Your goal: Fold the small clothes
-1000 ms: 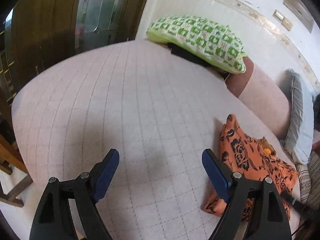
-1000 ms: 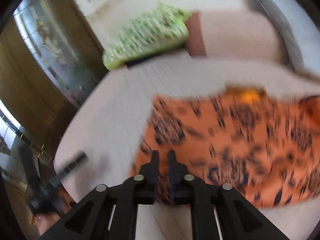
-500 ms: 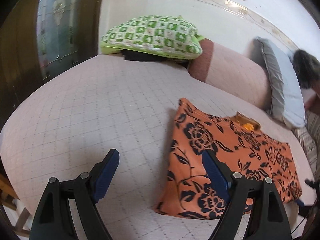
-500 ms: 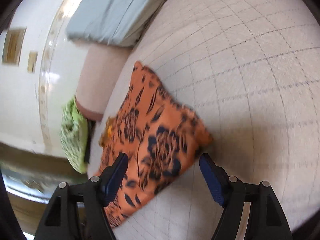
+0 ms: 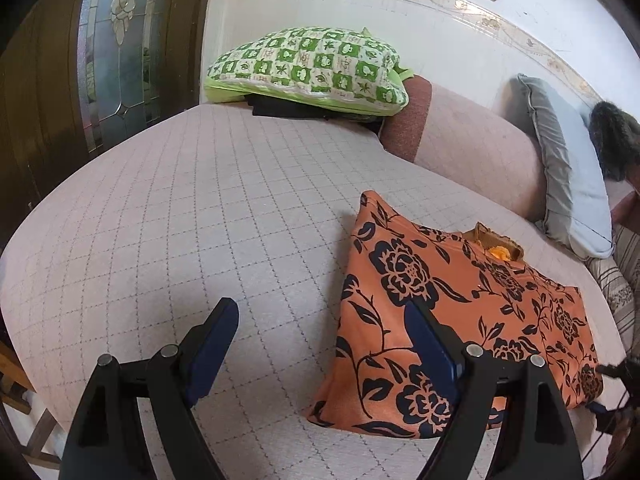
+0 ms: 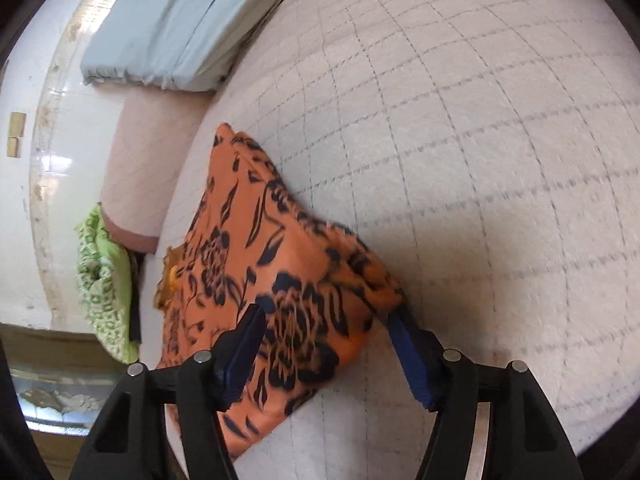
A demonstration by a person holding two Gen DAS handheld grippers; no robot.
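An orange garment with a black flower print (image 5: pixel 452 304) lies flat on the pink quilted bed (image 5: pixel 224 216), its neck opening facing the far side. My left gripper (image 5: pixel 320 320) is open and empty, hovering near the garment's left edge. In the right wrist view the garment (image 6: pixel 256 264) lies under my right gripper (image 6: pixel 326 328), which is open, with the garment's near corner between its blue pads. I cannot tell if it touches the cloth.
A green checked pillow (image 5: pixel 308 66) rests on dark folded cloth at the bed's far end. A pink bolster (image 5: pixel 472 148) and a grey pillow (image 5: pixel 568 176) line the wall. A wooden door with stained glass (image 5: pixel 116 40) stands at left.
My right gripper has let go of the garment and opened. The garment now lies spread flat. My left gripper stayed open and swung toward the garment's left edge.
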